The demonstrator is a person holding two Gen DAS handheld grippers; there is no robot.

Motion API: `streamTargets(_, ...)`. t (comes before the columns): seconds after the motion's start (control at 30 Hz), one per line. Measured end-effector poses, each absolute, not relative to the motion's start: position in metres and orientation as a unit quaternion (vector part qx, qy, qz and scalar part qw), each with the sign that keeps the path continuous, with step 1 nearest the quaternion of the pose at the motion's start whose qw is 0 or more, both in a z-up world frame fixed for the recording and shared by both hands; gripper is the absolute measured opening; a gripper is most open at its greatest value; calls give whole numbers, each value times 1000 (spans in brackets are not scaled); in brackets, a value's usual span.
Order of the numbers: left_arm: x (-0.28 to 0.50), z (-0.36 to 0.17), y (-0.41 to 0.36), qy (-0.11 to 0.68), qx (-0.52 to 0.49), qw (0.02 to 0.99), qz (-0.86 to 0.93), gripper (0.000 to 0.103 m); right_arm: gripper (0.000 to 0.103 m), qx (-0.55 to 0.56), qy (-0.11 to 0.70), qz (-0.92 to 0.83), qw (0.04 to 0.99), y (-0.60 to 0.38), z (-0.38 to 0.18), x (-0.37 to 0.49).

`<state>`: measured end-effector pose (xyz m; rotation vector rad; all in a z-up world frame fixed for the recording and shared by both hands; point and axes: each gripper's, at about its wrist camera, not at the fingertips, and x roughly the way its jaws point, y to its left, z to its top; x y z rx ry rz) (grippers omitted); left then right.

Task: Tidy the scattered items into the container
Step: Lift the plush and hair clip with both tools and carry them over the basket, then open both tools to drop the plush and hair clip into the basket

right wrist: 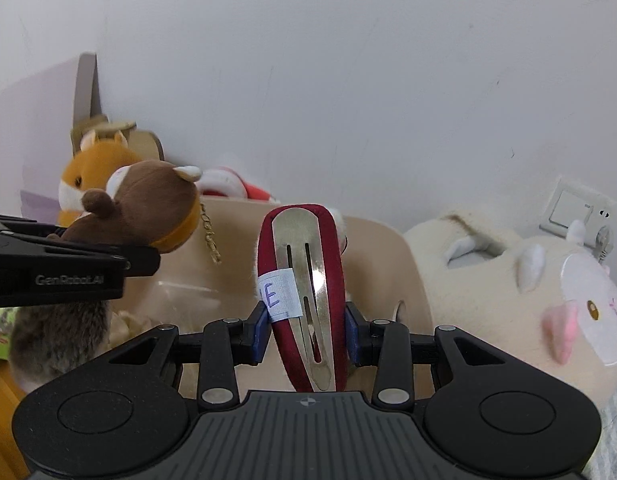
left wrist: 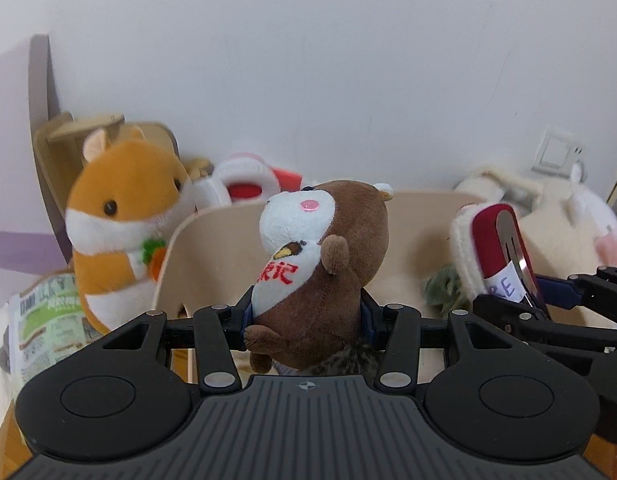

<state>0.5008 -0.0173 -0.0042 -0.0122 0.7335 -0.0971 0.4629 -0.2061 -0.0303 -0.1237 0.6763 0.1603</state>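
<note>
Over the rounded beige wooden container, my left gripper clamps the brown-and-white plush hamster and my right gripper pinches the dark-red snap hair clip; I should lower both inside before releasing.

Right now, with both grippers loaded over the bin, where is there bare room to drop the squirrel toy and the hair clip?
Free: the beige bin floor beyond the squirrel toy up to the far wall, and the bare strip below the hair clip. Crowded: the green tuft in the right part, and outside, the orange hamster on the left and the white plush on the right.
</note>
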Motion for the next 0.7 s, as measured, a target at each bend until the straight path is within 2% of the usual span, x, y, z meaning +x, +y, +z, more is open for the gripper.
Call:
streamTargets(0.3, 518, -27, -24, 408, 21, 912, -46, 49, 35, -83, 367, 72, 924, -199, -49, 471)
streamTargets(0.7, 527, -37, -32, 420, 37, 906, -51, 50, 36, -90, 387, 64, 915, -201, -66, 478)
